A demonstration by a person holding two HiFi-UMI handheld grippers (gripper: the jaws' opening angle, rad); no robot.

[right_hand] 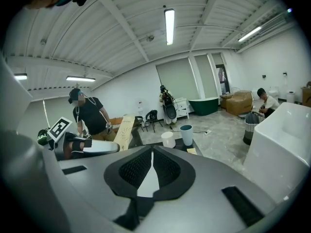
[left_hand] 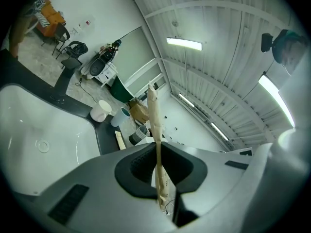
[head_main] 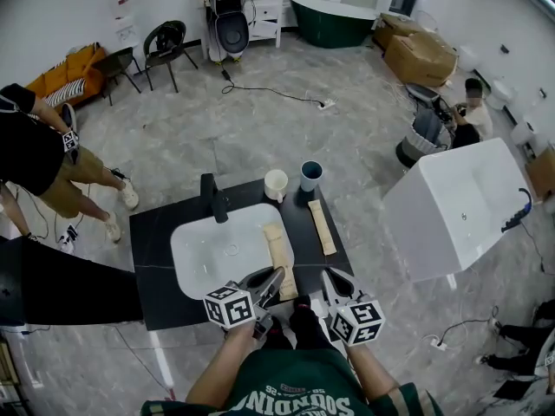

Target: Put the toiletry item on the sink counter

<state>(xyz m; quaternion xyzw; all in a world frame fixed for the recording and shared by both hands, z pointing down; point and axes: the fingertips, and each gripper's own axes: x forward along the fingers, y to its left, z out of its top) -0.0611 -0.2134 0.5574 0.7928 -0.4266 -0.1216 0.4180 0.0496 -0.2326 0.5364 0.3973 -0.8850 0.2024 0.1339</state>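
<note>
Grey marble floor (head_main: 260,137), white walls (head_main: 61,11), 2 blk chairs (head_main: 166,42), green tub (head_main: 334,20).

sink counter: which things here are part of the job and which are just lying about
In the job:
tan packet, clamped in the left gripper
sink counter, where it goes

Lying about:
white cup
teal cup
black faucet
second tan packet, flat on the counter

The basin (head_main: 204,258) looks glossy white ceramic, the counter (head_main: 154,267) and faucet (head_main: 214,199) matt black, the box (head_main: 277,251) plain tan cardboard, the floor (head_main: 260,137) smooth marbled grey.
</note>
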